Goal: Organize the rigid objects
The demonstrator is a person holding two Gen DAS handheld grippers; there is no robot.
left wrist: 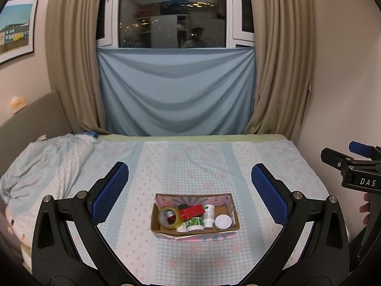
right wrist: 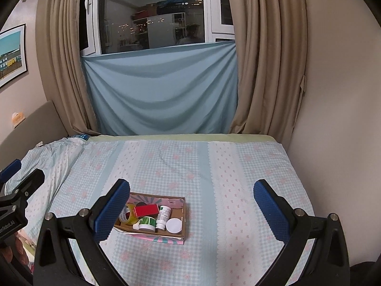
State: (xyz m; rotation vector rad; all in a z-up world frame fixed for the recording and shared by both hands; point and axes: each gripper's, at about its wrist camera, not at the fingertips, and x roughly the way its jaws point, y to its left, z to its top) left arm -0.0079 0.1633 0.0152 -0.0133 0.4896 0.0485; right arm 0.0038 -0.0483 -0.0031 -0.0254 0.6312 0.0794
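A small cardboard box (left wrist: 234,224) (right wrist: 183,217) sits on the bed. It holds a tape roll (left wrist: 169,218) (right wrist: 128,213), a red box (left wrist: 191,211) (right wrist: 146,210), a green-labelled jar (left wrist: 195,224) (right wrist: 147,223), a white bottle (left wrist: 209,215) (right wrist: 163,217) and a white round lid (left wrist: 223,221) (right wrist: 173,225). My left gripper (left wrist: 190,190) is open and empty, held above and in front of the box. My right gripper (right wrist: 191,202) is open and empty, with the box beside its left finger (right wrist: 112,212). The right gripper also shows at the right edge of the left wrist view (left wrist: 352,166).
The bed has a blue and pink checked sheet (left wrist: 190,162) (right wrist: 226,166). A crumpled blanket (left wrist: 42,162) lies at the left. A wall (right wrist: 333,119) borders the right side. Curtains (left wrist: 71,71) and a blue cloth (left wrist: 176,90) hang behind the bed.
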